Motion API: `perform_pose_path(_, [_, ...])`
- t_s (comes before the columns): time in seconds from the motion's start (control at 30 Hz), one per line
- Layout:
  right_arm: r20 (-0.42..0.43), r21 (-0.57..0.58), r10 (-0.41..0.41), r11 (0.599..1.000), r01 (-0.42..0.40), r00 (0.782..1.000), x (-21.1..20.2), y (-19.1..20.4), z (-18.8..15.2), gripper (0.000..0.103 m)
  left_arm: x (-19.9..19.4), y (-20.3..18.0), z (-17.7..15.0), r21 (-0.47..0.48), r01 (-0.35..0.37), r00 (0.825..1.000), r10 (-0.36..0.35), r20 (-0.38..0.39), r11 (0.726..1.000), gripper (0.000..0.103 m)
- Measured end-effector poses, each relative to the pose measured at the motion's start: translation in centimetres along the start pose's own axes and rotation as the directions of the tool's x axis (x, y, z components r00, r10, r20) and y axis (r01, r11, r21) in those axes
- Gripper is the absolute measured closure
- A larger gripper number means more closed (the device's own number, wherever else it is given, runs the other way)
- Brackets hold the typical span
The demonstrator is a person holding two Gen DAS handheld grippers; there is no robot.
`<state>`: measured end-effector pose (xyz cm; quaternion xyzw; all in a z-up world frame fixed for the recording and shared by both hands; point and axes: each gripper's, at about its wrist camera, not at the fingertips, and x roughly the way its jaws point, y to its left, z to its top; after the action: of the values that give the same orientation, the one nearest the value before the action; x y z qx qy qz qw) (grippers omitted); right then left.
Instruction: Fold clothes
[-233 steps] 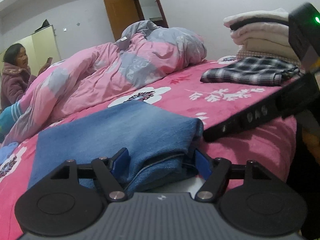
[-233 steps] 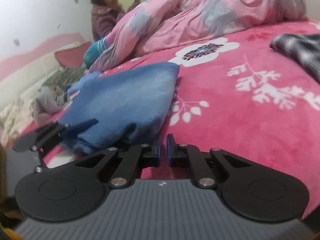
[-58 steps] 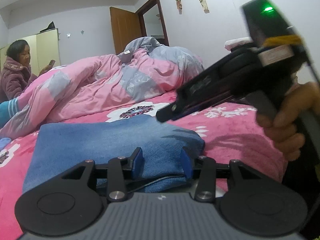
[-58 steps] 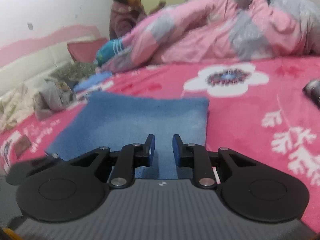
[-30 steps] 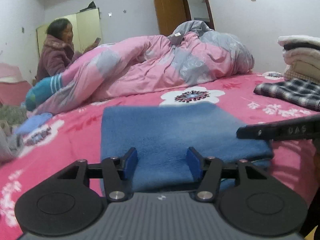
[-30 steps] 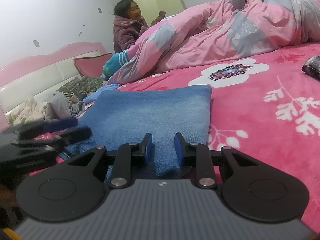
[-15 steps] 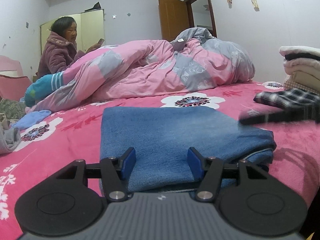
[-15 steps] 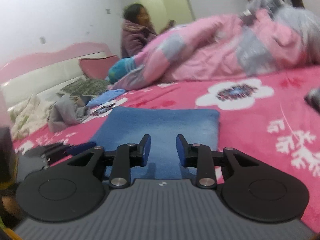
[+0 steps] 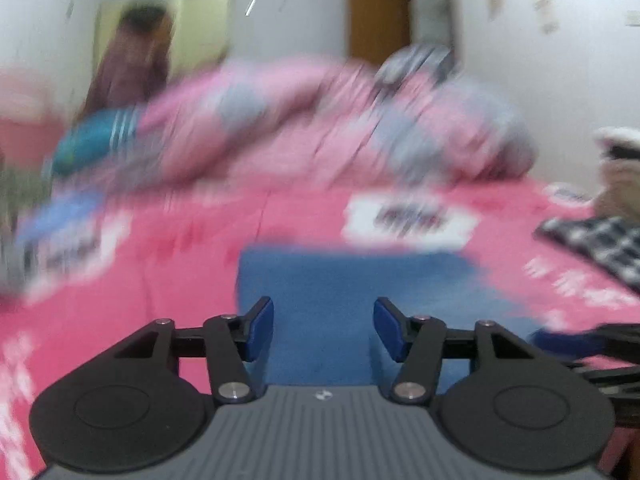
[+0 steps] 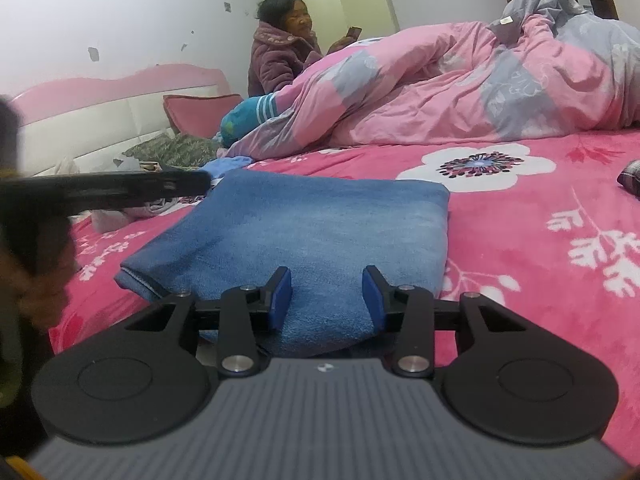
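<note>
Your right gripper (image 10: 326, 294) has let go: its jaws are opening with the near edge of the folded blue fleece garment (image 10: 312, 232) loose between them, nothing pinched. Your left gripper (image 9: 323, 330) has swung back over the fold, jaws apart but closing, empty. Garment lies flat on the pink floral bedspread (image 10: 540, 208), so this fold looks done.

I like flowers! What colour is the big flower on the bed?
White with a dark purple middle, clearest in the right wrist view.
</note>
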<state>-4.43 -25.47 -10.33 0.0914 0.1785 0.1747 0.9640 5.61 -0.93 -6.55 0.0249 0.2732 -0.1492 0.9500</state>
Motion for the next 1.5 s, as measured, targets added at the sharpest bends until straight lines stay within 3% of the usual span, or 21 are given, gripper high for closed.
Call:
perform_pose_path(0.07, [0.0, 0.005, 0.007, 1.0, -0.007, 1.0, 0.0, -0.1, 0.0, 0.064, 0.6, 1.5, -0.6, -0.079, 0.044, 0.999, -0.044, -0.003, 0.996, 0.051])
perform_pose_path(0.27, [0.001, 0.02, 0.024, 1.0, -0.024, 1.0, 0.0, -0.5, 0.0, 0.064, -2.2, 1.9, 1.7, -0.04, -0.003, 0.999, 0.005, 0.041, 0.999, 0.055])
perform_pose_path(0.37, [0.0, 0.023, 0.024, 0.999, -0.024, 1.0, -0.1, -0.4, 0.1, 0.064, -2.2, 2.1, 3.6, -0.049, 0.044, 0.997, -0.04, 0.07, 0.998, 0.056])
perform_pose_path(0.47, [0.0, 0.025, 0.021, 0.999, -0.021, 1.0, 0.0, -0.4, 0.1, 0.064, 0.2, 2.0, 5.4, -0.025, 0.094, 0.995, -0.093, 0.032, 0.995, 0.059])
perform_pose_path(0.53, [-0.004, 0.025, 0.02, 0.999, -0.02, 1.0, 0.1, -0.4, 0.2, 0.064, 3.5, 2.7, 5.9, -0.047, 0.119, 0.991, -0.122, -0.059, 0.992, 0.062])
perform_pose_path(0.6, [-0.006, 0.025, 0.017, 1.0, -0.017, 1.0, 0.1, -0.4, 0.2, 0.064, 5.7, 4.2, 5.9, -0.096, 0.121, 0.986, -0.13, -0.102, 0.988, 0.07])
perform_pose_path(0.73, [-0.005, 0.022, 0.009, 1.0, -0.009, 1.0, 0.1, -0.2, 0.2, 0.064, 7.0, 7.7, 6.0, -0.24, 0.11, 0.983, -0.141, -0.115, 0.964, 0.07])
perform_pose_path(0.9, [-0.002, 0.031, 0.013, 0.999, -0.013, 1.0, 0.0, -0.3, 0.1, 0.064, 3.1, 9.2, 5.4, -0.278, 0.069, 0.992, -0.095, -0.079, 0.958, 0.068])
perform_pose_path(1.0, [0.001, 0.033, 0.017, 0.999, -0.017, 1.0, 0.0, -0.5, 0.0, 0.064, -1.2, 8.2, 4.5, -0.248, 0.113, 0.993, -0.12, -0.01, 0.962, 0.059])
perform_pose_path(1.13, [0.002, 0.041, 0.019, 0.999, -0.019, 1.0, 0.0, -0.5, 0.0, 0.064, -6.0, 5.2, 1.7, -0.179, 0.136, 0.991, -0.133, 0.031, 0.974, 0.057])
perform_pose_path(1.27, [-0.009, 0.041, 0.018, 0.999, -0.017, 1.0, 0.1, -0.5, 0.3, 0.064, -9.3, 3.9, -2.0, -0.147, 0.113, 0.994, -0.112, 0.016, 0.983, 0.057])
perform_pose_path(1.4, [-0.009, 0.046, 0.011, 0.999, -0.01, 1.0, 0.0, -0.4, 0.2, 0.064, -10.3, 3.3, -5.3, -0.081, 0.035, 0.996, -0.041, -0.076, 0.996, 0.057])
perform_pose_path(1.5, [-0.005, 0.051, 0.006, 0.999, -0.006, 1.0, 0.0, -0.3, 0.2, 0.064, -10.8, 3.8, -6.0, -0.105, 0.02, 0.995, -0.03, -0.09, 0.994, 0.058])
